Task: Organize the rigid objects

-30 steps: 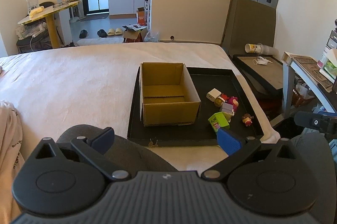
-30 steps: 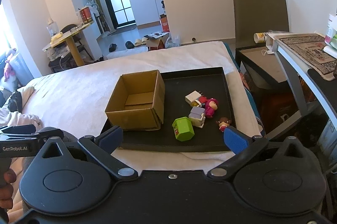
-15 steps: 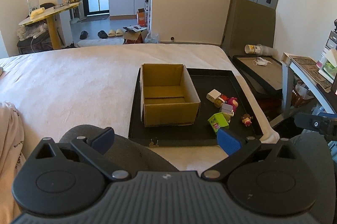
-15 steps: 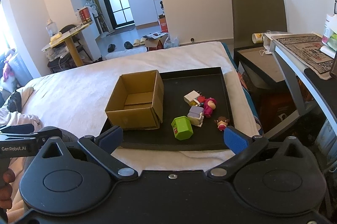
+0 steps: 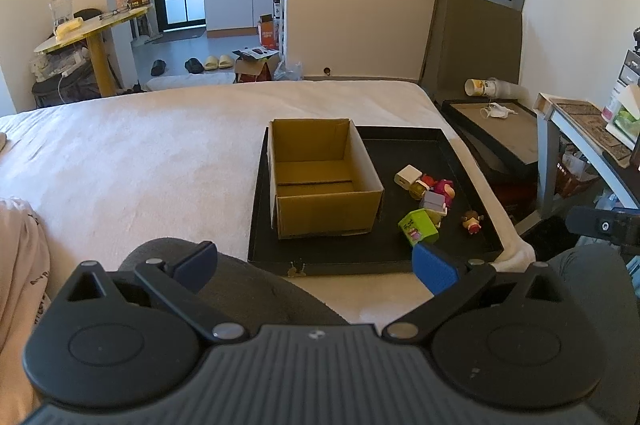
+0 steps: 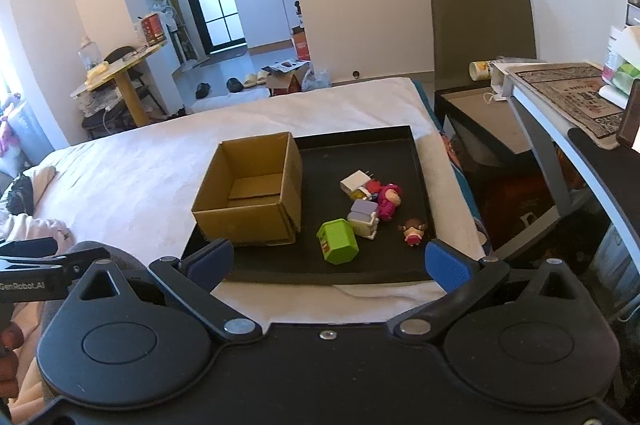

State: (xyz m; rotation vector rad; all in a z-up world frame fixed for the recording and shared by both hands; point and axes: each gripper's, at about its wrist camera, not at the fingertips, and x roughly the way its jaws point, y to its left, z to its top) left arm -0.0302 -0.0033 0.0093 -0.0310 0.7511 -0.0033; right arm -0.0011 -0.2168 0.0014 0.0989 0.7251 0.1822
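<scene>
A black tray point(image 5: 460, 161) point(image 6: 400, 137) lies on the white bed. An open, empty cardboard box point(image 5: 320, 181) point(image 6: 252, 193) stands on its left half. To the right lie small toys: a green block point(image 5: 418, 227) point(image 6: 338, 241), a white charger point(image 5: 407, 176) point(image 6: 355, 181), a lilac and white piece point(image 6: 363, 216), a pink figure point(image 6: 389, 200) and a small doll point(image 5: 471, 221) point(image 6: 413, 231). My left gripper point(image 5: 314, 265) is open and empty, short of the tray's near edge. My right gripper point(image 6: 328, 261) is open and empty, just before the near edge.
The bed point(image 5: 140, 153) spreads to the left of the tray. A low dark table point(image 6: 488, 113) and a grey desk point(image 6: 560, 93) stand to the right. My knee point(image 5: 224, 289) lies under the left gripper. A pink cloth point(image 5: 20, 257) is at far left.
Both grippers have stayed open and almost still. The right wrist view has drifted slightly, so the tray and toys sit a little lower left in it.
</scene>
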